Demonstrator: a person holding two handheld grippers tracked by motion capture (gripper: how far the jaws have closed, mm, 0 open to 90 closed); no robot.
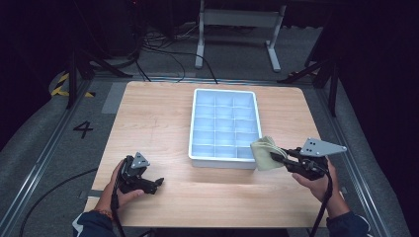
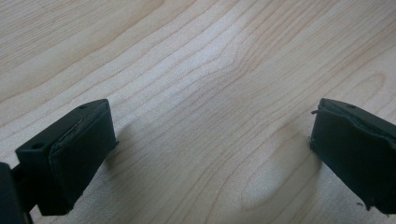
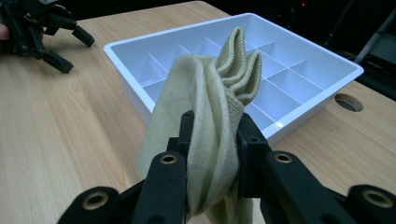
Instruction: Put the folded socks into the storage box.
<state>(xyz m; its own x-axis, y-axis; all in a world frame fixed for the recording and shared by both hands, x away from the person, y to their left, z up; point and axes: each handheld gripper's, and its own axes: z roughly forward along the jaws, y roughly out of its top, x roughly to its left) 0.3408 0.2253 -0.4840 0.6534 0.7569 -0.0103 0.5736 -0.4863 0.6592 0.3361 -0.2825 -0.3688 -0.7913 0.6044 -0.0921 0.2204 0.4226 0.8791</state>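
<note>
Right gripper (image 3: 214, 135) fingers clamped on one beige cloth (image 3: 205, 107), lower end cut off; one tray (image 1: 197, 153) at 12 o'clock. Left gripper (image 2: 210, 154) fingers apart over worktop (image 2: 196, 70).

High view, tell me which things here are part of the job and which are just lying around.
In the job:
- right tongs, shut on the cloth
- beige cloth
- white divided tray

Just there:
- left tongs, open over bare wooden table
- cables on the floor
- metal stand beyond the table

place: lab | signs: floor rails (image 1: 47, 153), cables (image 1: 163, 52), numbered floor mark (image 1: 83, 129)
</note>
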